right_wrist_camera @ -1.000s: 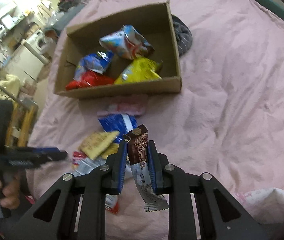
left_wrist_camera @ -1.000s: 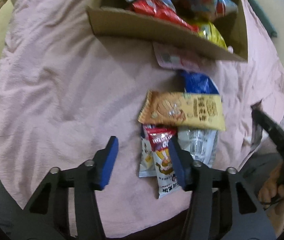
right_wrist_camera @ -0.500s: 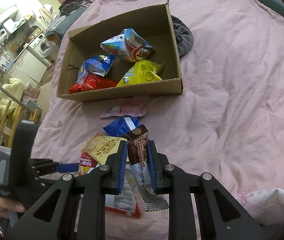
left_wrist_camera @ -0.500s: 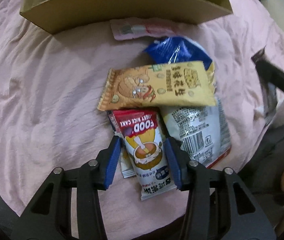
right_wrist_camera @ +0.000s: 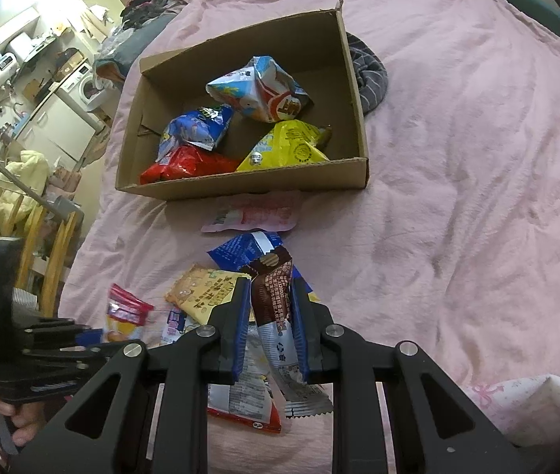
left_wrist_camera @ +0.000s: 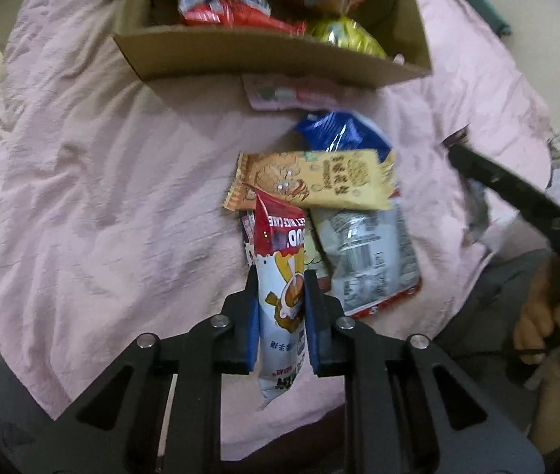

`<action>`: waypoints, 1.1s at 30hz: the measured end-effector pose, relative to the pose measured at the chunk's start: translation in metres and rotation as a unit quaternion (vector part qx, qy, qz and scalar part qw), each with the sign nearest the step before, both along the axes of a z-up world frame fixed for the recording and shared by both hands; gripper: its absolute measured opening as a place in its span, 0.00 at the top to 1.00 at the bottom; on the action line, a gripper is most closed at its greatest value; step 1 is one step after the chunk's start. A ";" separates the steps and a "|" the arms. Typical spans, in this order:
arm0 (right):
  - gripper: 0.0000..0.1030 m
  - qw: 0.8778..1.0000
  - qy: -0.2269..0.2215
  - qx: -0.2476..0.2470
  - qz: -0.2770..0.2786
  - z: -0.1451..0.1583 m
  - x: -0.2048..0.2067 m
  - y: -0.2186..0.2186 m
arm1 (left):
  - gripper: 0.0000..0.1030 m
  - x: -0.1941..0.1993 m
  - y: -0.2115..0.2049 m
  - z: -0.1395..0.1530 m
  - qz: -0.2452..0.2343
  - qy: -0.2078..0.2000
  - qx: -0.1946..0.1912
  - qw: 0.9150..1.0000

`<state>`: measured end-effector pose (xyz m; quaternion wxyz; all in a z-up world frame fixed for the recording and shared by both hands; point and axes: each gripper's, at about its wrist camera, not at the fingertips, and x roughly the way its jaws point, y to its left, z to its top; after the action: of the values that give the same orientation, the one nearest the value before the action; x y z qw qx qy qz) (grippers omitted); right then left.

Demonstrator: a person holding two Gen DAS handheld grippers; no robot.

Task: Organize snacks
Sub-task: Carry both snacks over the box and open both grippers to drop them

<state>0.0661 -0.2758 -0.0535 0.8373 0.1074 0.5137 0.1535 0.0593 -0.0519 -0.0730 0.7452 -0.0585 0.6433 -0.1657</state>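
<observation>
Box (right_wrist_camera: 248,185) sits at twelve o'clock, ready for snacks; left claw (left_wrist_camera: 282,316) just clenched a rice-cake pack (left_wrist_camera: 284,276), right claw (right_wrist_camera: 268,328) grasping a bar (right_wrist_camera: 274,296).

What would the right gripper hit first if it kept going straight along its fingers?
Probably the blue snack bag on the pink bedcover, just beyond the brown wrapper that the right gripper holds; depth is hard to judge.

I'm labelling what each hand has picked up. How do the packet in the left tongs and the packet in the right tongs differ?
The rice cake packet in the left tongs is white with a red top; the wafer packet in the right tongs is brown and silver. The rice cake packet is wider, the wafer packet slimmer. Both are clamped across their width, ends sticking out.
</observation>
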 end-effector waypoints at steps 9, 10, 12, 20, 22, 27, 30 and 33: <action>0.79 1.000 -0.003 0.010 0.009 0.016 0.007 0.006 | 0.86 0.030 0.033 0.050 0.048 -0.069 -0.003 0.996; 0.79 1.000 -0.005 0.010 0.008 0.019 0.010 0.007 | 0.86 0.034 0.036 0.055 0.052 -0.074 -0.004 0.996; 0.79 1.000 -0.011 0.006 0.005 0.028 0.017 0.009 | 0.86 0.045 0.040 0.066 0.063 -0.088 -0.009 0.994; 0.79 0.998 -0.036 -0.012 -0.040 0.055 0.064 0.004 | 0.86 0.115 0.035 0.107 0.073 -0.145 -0.007 0.987; 0.79 0.998 -0.033 -0.018 -0.053 0.056 0.082 0.000 | 0.86 0.133 0.030 0.112 0.074 -0.162 0.007 0.984; 0.79 0.996 -0.021 -0.036 -0.083 0.047 0.124 -0.009 | 0.86 0.173 0.012 0.104 0.052 -0.192 0.052 0.979; 0.79 0.995 -0.012 -0.045 -0.091 0.039 0.143 -0.009 | 0.86 0.188 0.005 0.099 0.046 -0.202 0.037 0.978; 0.79 0.995 0.000 -0.048 -0.088 0.029 0.158 -0.008 | 0.86 0.198 0.000 0.091 0.039 -0.196 0.020 0.980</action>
<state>0.2237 -0.2838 -0.0247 0.8519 0.1121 0.5087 0.0545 0.2572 -0.0518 0.0181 0.8640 -0.0353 0.4846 -0.1316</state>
